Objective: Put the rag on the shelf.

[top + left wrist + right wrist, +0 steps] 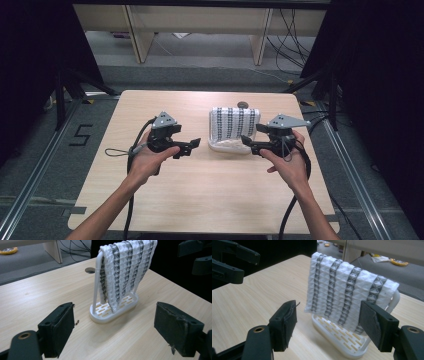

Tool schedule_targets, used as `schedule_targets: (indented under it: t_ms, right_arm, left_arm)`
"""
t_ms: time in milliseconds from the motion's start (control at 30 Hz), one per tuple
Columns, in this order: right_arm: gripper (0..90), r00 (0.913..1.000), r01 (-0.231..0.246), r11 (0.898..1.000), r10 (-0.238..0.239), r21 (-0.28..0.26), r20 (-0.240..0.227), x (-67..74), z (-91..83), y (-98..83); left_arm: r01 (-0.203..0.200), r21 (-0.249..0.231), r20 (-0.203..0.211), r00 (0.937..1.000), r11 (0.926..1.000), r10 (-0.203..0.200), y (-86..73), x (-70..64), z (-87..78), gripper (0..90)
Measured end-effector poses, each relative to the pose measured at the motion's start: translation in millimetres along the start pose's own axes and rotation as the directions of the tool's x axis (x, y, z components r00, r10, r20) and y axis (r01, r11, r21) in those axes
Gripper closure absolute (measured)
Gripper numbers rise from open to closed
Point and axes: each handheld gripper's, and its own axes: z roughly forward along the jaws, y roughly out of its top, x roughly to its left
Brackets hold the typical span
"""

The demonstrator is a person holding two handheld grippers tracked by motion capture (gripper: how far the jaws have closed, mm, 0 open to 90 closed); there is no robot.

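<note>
Both the left claw and the right claw are hovering wide open and empty, flanking the striped cloth draped over a white rack on the table.

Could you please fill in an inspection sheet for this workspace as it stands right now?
Surface: light wooden table, with a round hole near the far edge.
Job's things: white-and-grey ribbed cloth draped over a white rack with a slotted base; upright, right of centre.
Clutter: nothing seen.
Grippers: left gripper open, short of the rack's left side; right gripper open, close to the cloth's right end; neither holds anything.
Cables: black cables trail from both grippers off the near edge; one loops at left; loose wires on the floor behind.
Surroundings: grey floor, pale furniture legs, black curtains both sides.
</note>
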Motion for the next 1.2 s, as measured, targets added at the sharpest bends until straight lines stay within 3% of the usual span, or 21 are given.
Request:
schedule_targets:
  t_ms: [167,267,367,467,700,833,867,933,1133,1167,1200]
  right_arm:
    - [31.6,0.9998,0.004,1.0,-0.004,0.001,-0.017,2.5,3.2,-8.7]
    - [31.5,1.0,0.001,1.0,-0.001,0.026,-0.004,6.5,4.1,-12.4]
    - [31.5,1.0,0.003,1.0,-0.003,0.015,-0.002,7.8,4.5,-14.0]
    - [31.6,0.9999,0.012,1.0,-0.012,0.017,-0.002,8.0,4.1,-14.7]
    - [31.5,0.9999,0.013,1.0,-0.013,0.008,0.002,9.7,1.1,-17.5]
    - [31.4,0.9999,-0.01,1.0,0.01,0.01,-0.006,11.3,-2.0,-22.7]
    - [31.3,0.9998,0.012,1.0,-0.011,0.01,-0.014,9.2,-2.2,-23.3]
    - [31.1,1.0,-0.006,1.0,0.006,0.006,-0.002,10.7,-4.2,-26.9]
    - [30.7,0.9999,0.003,1.0,-0.002,0.015,-0.014,10.8,-5.8,-34.7]
    - [30.6,0.9999,0.014,1.0,-0.014,-0.004,-0.002,10.7,-4.6,-36.1]
    - [30.5,0.9999,-0.001,1.0,0.001,0.023,-0.014,11.8,-6.2,-36.4]
  left_arm:
    - [-0.003,0.0,0.012,0.9999,1.0,0.003,-9.2,1.2,-1.9,16.0]
    - [0.0,0.0,0.017,0.9998,1.0,0.0,-14.4,2.4,-4.2,16.0]
    - [0.004,-0.016,0.028,0.9996,0.9999,-0.003,-20.8,3.7,-6.2,16.0]
    - [-0.009,0.004,0.031,0.9995,0.9999,0.009,-25.5,4.3,-6.1,15.9]
    - [-0.01,0.006,0.017,0.9998,0.9999,0.01,-31.5,4.3,-9.6,15.9]
    - [-0.026,0.017,0.018,0.9995,0.9995,0.025,-35.3,1.2,-9.2,16.0]
    - [-0.029,0.021,0.019,0.9994,0.9993,0.029,-36.5,0.3,-9.1,15.9]
    - [-0.035,0.023,0.029,0.999,0.9991,0.034,-38.8,-1.1,-8.4,15.9]
    - [-0.05,0.039,0.013,0.9987,0.998,0.05,-44.7,-4.4,-9.2,15.9]
    - [-0.051,0.037,0.021,0.9985,0.998,0.05,-45.6,-4.0,-8.7,15.9]
    - [-0.053,0.043,0.015,0.9985,0.9977,0.052,-46.8,-4.3,-8.9,15.9]
